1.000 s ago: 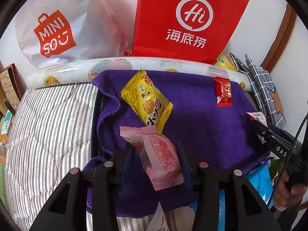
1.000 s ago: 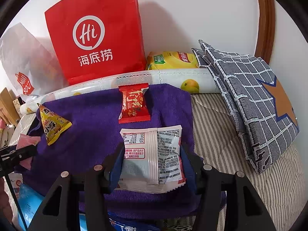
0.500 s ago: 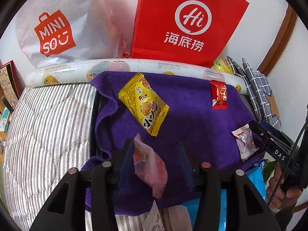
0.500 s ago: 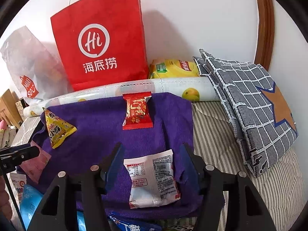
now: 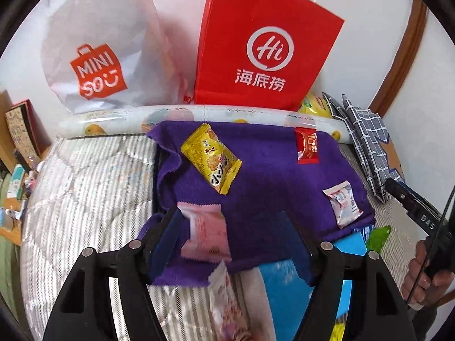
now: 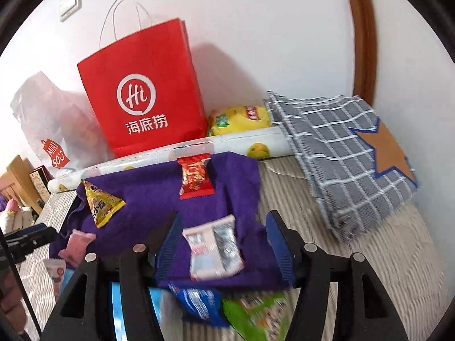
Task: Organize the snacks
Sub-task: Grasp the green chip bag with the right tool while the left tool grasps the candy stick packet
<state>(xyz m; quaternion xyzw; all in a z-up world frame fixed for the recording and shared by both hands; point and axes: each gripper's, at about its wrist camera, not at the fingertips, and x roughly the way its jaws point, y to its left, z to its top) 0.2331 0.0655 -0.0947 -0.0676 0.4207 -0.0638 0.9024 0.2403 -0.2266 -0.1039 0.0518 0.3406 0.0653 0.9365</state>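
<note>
Your left gripper (image 5: 230,230) stands wide, its jaws having just opened; the pink snack packet (image 5: 206,233) lies loose between them on the purple towel (image 5: 267,176), nearer the left finger. Further right on the towel lie the yellow biscuit packet (image 5: 212,160) and, at the far edge, the red candy packet (image 5: 306,149). Your right gripper (image 6: 224,244) has also just been opening; the white snack packet (image 6: 212,245) rests free on the towel between its blue pads (image 6: 167,245), touching neither.
</note>
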